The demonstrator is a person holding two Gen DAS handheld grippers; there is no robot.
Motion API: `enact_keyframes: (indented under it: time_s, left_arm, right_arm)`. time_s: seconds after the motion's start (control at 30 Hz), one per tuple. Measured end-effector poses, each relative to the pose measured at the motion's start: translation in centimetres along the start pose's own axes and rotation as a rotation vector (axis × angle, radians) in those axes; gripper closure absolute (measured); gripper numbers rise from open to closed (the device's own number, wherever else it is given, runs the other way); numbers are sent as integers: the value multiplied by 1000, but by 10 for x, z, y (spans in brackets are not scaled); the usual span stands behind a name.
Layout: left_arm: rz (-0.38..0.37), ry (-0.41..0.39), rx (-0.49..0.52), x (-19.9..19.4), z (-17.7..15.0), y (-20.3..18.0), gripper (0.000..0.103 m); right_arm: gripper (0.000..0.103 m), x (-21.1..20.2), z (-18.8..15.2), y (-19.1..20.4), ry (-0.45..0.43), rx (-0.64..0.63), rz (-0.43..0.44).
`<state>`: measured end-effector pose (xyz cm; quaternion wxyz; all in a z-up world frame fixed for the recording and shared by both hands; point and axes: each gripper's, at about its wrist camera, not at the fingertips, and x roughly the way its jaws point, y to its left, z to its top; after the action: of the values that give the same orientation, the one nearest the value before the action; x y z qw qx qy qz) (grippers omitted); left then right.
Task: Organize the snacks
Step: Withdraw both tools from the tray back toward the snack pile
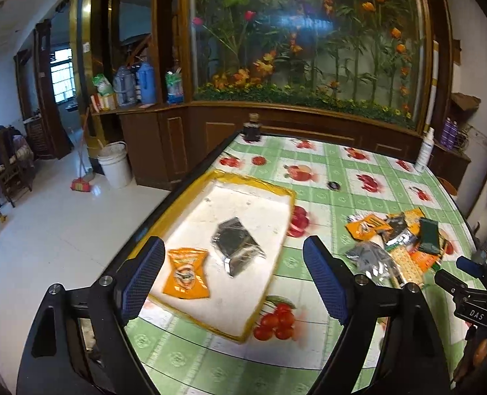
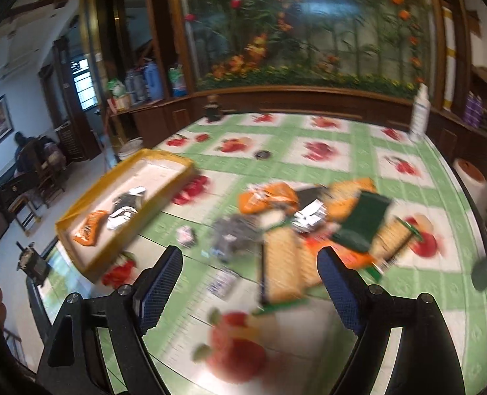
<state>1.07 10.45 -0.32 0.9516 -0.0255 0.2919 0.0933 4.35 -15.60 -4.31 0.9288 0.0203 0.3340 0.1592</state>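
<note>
The table [image 1: 358, 171] filled most of the room's middle, covered in a green checked cloth printed with red fruit. Behind it ran a long wooden cabinet topped by a glass case of artificial flowers [image 1: 309, 42].

Near the table's left edge sat a shallow tray [image 1: 253, 182] with a yellow rim and a white floor. Two snacks lay inside it, apart from each other: an orange packet [image 1: 186, 273] towards the near end and a dark, silvery foil packet [image 1: 236, 245] just beyond it.

Over on the right side of the table, well apart from the tray, the rest of the snacks lay in a loose pile [image 2: 312, 227], overlapping one another. In it I could make out an orange bag [image 2: 266, 200], a dark green packet [image 2: 363, 222], a grey foil packet [image 2: 233, 237] and a long pack of crackers [image 2: 284, 266] nearest the person. The right wrist view was blurred, so the finer labels were unreadable.

The left gripper [image 1: 236, 283] hung above the near end of the tray, its jaws spread wide with nothing between them. The right gripper [image 2: 248, 293] hovered just short of the pile, its jaws likewise wide apart and holding nothing.

At the far edge stood a dark jar [image 1: 251, 128] on the left and a white bottle [image 1: 425, 149] on the right, with a small dark lid [image 1: 334, 185] lying between them on the cloth.
</note>
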Motion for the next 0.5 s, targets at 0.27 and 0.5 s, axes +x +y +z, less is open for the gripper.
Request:
enact_keyframes:
  time_s: [0.27, 0.5]
  left_arm:
    - [-65, -3, 127, -13, -7, -64, 16]
    - [-83, -42, 213, -30, -7, -103, 16]
  right_arm:
    - [15, -21, -37, -62, 22, 126, -82]
    - [15, -39, -45, -78, -13, 156, -99]
